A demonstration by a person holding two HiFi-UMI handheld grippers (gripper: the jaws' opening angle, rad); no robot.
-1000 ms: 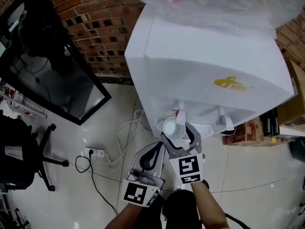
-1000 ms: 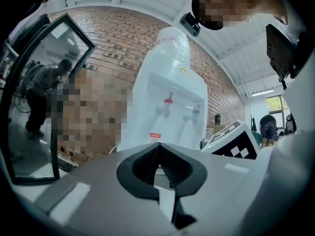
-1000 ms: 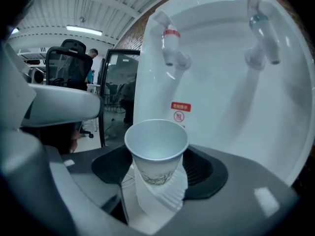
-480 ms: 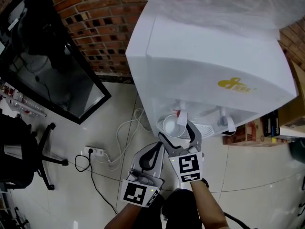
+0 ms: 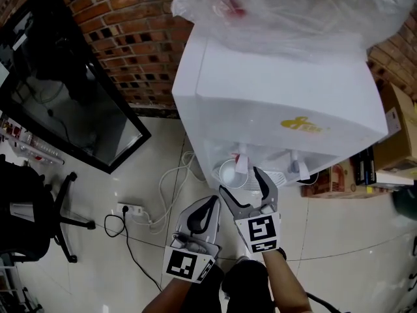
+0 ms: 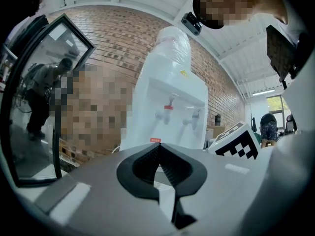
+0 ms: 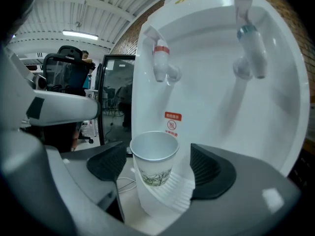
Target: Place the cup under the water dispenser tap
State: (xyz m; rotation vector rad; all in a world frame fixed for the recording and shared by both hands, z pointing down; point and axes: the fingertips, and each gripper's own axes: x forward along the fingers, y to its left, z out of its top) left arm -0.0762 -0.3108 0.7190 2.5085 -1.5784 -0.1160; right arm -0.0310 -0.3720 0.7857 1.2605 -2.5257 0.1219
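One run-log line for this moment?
paper cup: on drip tray under red tap | right gripper: just opened, astride cup | left gripper: shut

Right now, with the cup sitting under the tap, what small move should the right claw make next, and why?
Probably draw the right claw straight back. Its jaws have just been opening and stand clear of the cup between them, which rests on the drip tray below the red tap.

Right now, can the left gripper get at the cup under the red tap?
Probably not. The jaws of the right gripper have just been opening and stand either side of the cup, not touching it, blocking the approach. The left gripper is shut, behind and beside.
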